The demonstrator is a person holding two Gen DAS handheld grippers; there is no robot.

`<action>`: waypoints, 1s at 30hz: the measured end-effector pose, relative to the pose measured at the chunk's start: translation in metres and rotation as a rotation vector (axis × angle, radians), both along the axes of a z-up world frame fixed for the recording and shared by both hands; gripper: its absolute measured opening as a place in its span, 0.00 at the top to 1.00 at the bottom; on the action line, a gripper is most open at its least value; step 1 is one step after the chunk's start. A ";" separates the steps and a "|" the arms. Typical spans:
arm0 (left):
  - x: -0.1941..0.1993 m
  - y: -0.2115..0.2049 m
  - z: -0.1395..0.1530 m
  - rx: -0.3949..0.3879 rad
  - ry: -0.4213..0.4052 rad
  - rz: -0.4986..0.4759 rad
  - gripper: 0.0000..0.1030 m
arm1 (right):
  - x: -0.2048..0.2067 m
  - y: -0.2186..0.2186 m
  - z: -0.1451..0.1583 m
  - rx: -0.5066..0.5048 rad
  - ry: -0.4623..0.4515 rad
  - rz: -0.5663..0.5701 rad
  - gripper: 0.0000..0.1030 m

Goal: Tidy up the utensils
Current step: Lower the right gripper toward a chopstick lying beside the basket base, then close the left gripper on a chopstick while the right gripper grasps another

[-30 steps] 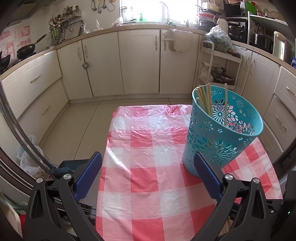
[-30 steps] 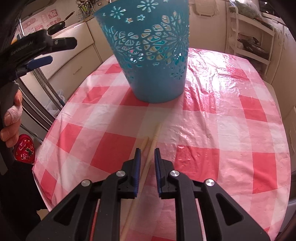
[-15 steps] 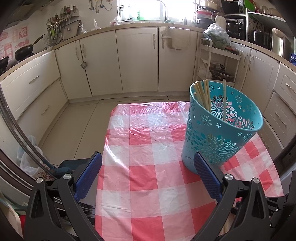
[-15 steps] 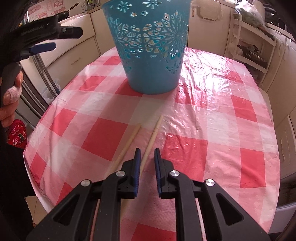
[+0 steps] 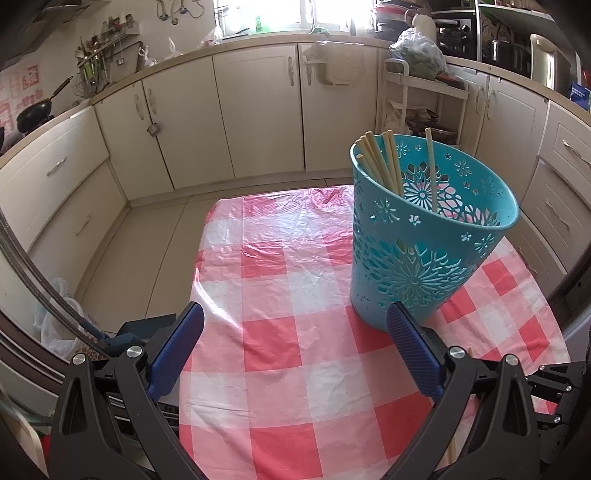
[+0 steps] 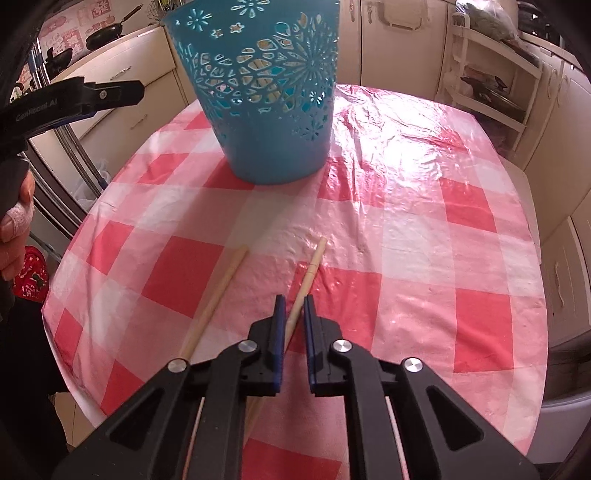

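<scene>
Here the right claw pinches a chopstick; left claw hovers spread.

Chopsticks in basket on table; 2 loose w/in front.

Cream kitchen cabinets, bright window, tiled floor

Teal plastic basket with cut-out flower pattern stands upright on the far part of the checked cloth. Several pale wooden chopsticks lean inside against its left wall; one more stands apart from them. Two further chopsticks lie loose near the front: the left one flat on the cloth, the right one beside it, both angled toward the basket.
</scene>
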State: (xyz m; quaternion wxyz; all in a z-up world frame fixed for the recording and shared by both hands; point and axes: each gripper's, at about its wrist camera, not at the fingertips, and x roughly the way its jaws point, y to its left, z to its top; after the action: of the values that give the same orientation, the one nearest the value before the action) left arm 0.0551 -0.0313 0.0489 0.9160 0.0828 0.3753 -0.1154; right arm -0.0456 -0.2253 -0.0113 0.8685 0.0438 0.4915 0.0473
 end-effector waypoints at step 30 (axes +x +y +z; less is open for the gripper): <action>-0.068 -0.081 -0.087 0.019 0.297 -0.242 0.43 | 0.006 -0.031 -0.006 0.176 -0.023 -0.038 0.92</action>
State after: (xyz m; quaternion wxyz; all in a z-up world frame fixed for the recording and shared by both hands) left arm -0.0133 -0.1125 -0.0382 0.8292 0.1182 0.4946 -0.2320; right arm -0.0393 -0.2559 -0.0169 0.8676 0.1287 0.4744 0.0745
